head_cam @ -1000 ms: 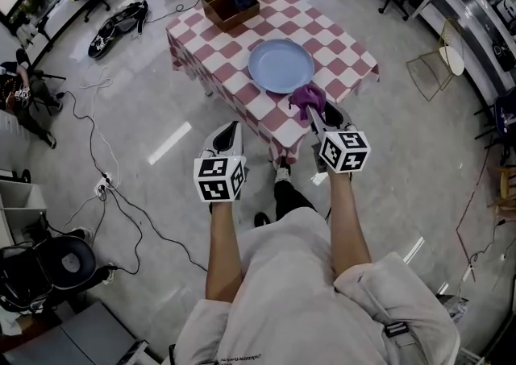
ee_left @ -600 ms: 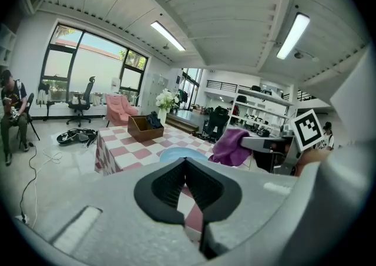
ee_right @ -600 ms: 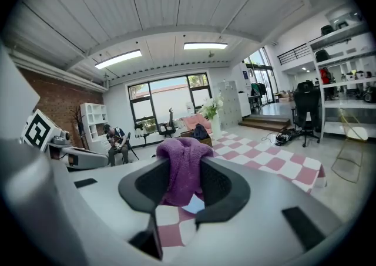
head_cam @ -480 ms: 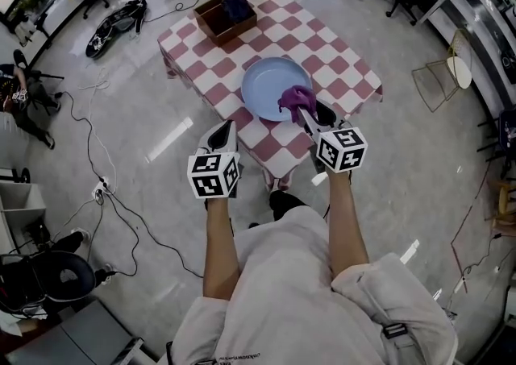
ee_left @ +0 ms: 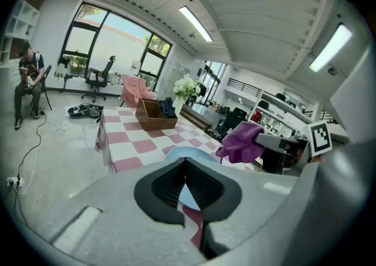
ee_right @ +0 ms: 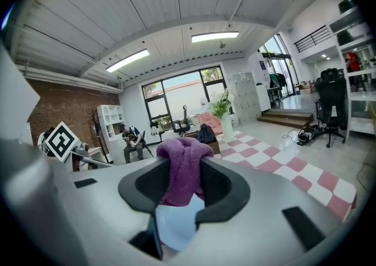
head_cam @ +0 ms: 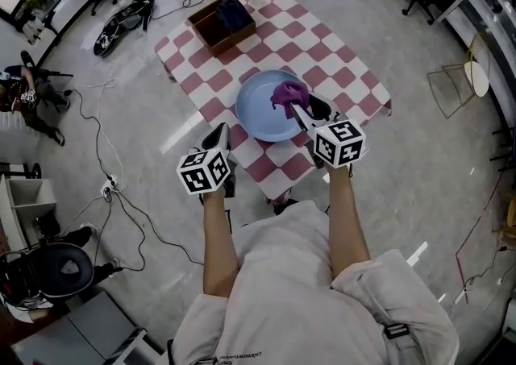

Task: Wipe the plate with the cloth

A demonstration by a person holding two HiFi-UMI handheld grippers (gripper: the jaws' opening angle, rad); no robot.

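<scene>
Two grippers: the right gripper's (head_cam: 300, 110) jaws clench one purple cloth (head_cam: 286, 96) over the one blue plate (head_cam: 256, 112) on the checkered bench (head_cam: 339, 65). The left gripper's (head_cam: 220, 133) jaws are pressed together, empty, beside the bench's edge.

Cloth (head_cam: 288, 96) fuzzy, matt; plate (head_cam: 256, 112) smooth, semi-gloss; floor (head_cam: 403, 178) glossy; box (head_cam: 208, 29) wooden.

Open-plan office: swivel chair (ee_left: 97, 78), floor cables (head_cam: 107, 187), shelving (ee_right: 109, 121).

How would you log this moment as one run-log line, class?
right claw: shut on purple cloth | cloth position: over blue plate, contact unclear | left claw: shut, empty, near table edge
</scene>
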